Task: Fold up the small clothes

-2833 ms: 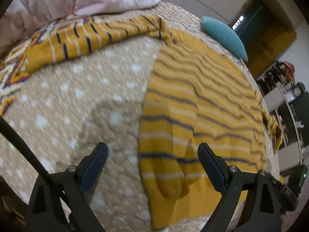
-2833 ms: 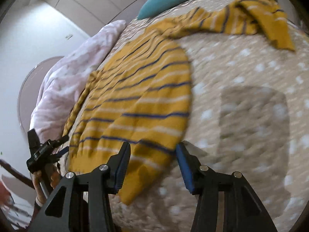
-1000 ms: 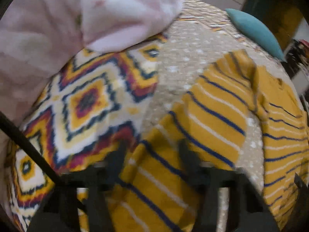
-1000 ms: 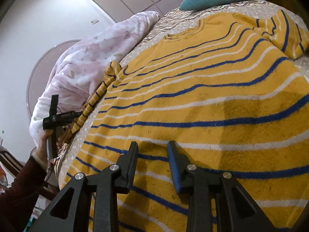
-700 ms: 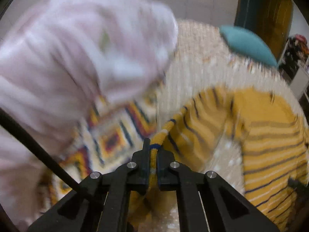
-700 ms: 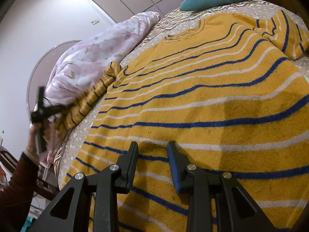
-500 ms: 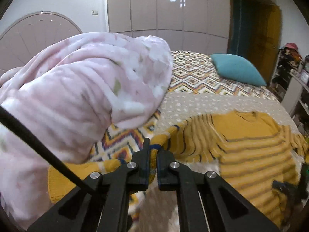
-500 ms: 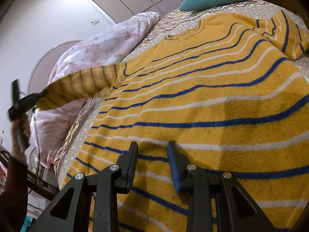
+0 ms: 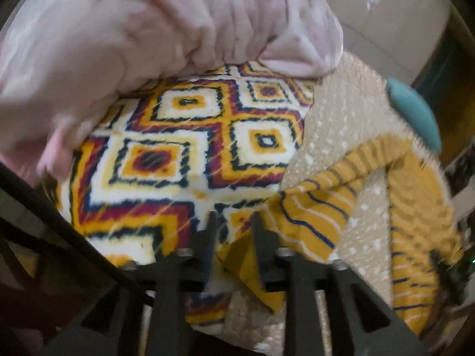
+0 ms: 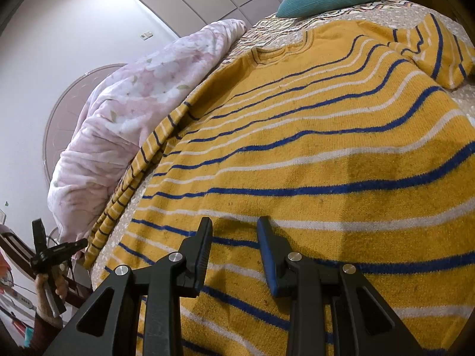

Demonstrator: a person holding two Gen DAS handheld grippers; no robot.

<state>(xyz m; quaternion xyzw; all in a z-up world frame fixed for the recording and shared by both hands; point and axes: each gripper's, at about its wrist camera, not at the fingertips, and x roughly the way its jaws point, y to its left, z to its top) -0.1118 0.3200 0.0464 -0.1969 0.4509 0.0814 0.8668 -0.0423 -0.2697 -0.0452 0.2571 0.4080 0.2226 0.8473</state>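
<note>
In the right wrist view, the right gripper fills the bottom centre of the frame, its jaws standing partly apart with the tips down against the knit of the yellow striped sweater; whether they pinch any of the cloth I cannot tell. The sweater lies spread flat on the bed, covering most of the frame from the lower edge up to its neckline near the upper centre, with one sleeve folded over at the upper right. Its other sleeve trails down the left side toward the lower left, where a hand holds the left gripper just short of the sleeve's end. In the left wrist view, that gripper sits at the bottom centre; its jaws have just been opening and stand released, with the sleeve's cuff lying loose between and below them, the picture blurred there. Beyond the tips stretches the diamond-patterned bedcover at centre, and the beige dotted blanket to the right, carrying the sleeve up toward the sweater's body at the right edge. Farther off, a pink quilt is heaped across the upper left, and a teal pillow lies at the upper right.
</note>
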